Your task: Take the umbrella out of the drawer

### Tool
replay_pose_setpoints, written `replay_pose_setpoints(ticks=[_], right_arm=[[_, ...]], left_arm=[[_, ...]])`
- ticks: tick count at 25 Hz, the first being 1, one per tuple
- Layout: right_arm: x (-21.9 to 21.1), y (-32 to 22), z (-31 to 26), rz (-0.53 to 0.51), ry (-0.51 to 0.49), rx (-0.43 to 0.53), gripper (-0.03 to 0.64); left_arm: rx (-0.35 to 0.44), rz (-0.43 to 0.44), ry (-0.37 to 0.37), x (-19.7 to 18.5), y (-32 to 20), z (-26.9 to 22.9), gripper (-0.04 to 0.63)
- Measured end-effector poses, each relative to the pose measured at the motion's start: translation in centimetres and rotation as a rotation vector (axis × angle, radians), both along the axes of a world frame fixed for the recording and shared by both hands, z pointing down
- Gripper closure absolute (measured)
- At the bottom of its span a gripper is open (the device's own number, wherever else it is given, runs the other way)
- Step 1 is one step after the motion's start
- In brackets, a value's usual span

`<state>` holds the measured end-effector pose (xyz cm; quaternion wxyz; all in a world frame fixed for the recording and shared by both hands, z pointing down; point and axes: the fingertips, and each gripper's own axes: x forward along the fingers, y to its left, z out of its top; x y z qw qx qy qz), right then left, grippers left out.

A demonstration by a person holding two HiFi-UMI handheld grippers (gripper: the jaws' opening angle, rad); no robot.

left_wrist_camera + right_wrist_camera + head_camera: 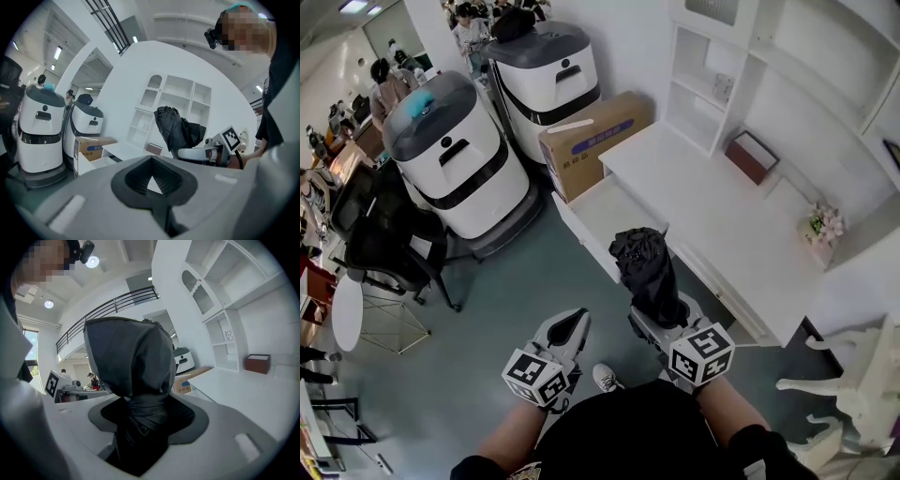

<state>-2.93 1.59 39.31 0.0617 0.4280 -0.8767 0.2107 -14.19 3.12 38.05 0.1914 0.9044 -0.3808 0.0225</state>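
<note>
While right gripper fingers clamp umbrella by open drawer, left gripper is closed.

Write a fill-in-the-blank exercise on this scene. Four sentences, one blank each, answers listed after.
1. The right gripper is clamped on a folded black ___.
2. The left gripper holds nothing, and its jaws are ___.
3. The white desk's drawer stands ___.
4. The cardboard box beside the desk sits on the ___.

Missing words: umbrella; shut; open; floor.
</note>
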Motion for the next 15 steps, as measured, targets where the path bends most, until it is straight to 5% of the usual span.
replay_pose_setpoints(ticks=[15], right_arm=[[9.5,4.8,0.6,-0.102,-0.037,-0.039,0.333]], left_arm=[[-0.009,-0.069,0.009,11.0,4.3,0.9,0.594]])
